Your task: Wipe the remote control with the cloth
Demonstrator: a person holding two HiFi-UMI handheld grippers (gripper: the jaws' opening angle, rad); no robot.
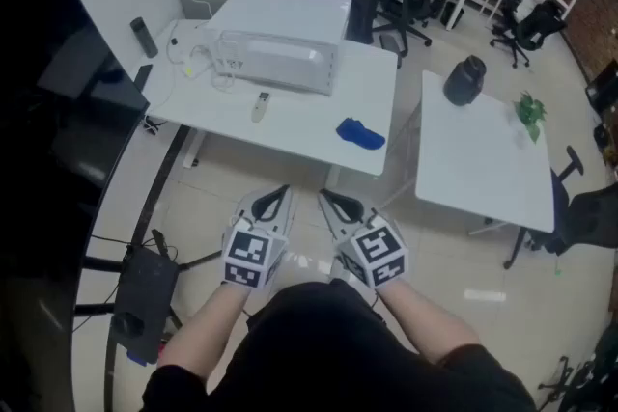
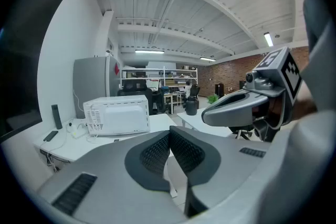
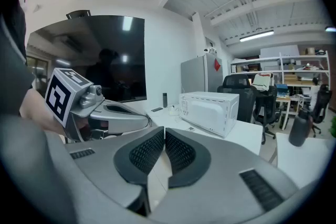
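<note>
Both tools are held side by side over the floor, short of the white table (image 1: 290, 125). The left gripper (image 1: 280, 194) has its jaws pressed together with nothing between them, as the left gripper view (image 2: 169, 136) shows plainly. The right gripper (image 1: 329, 199) is likewise closed and empty in its own view (image 3: 163, 136).

Only the head view shows both of the task's things. The remote control (image 1: 261, 106) lies on the table well ahead of the left gripper, slightly to its left. The blue cloth (image 1: 360, 133) lies ahead of the right gripper, a little to its right and near the table's front edge. The two are apart from each other.

Beyond the remote stands a white microwave (image 1: 278, 61), which both gripper views also catch (image 2: 116, 115) (image 3: 207, 108).

The left gripper view alone looks level across to a second table with a black jug (image 2: 191, 106). The right gripper view alone shows a large dark screen (image 3: 89, 60) beyond the left gripper.
</note>
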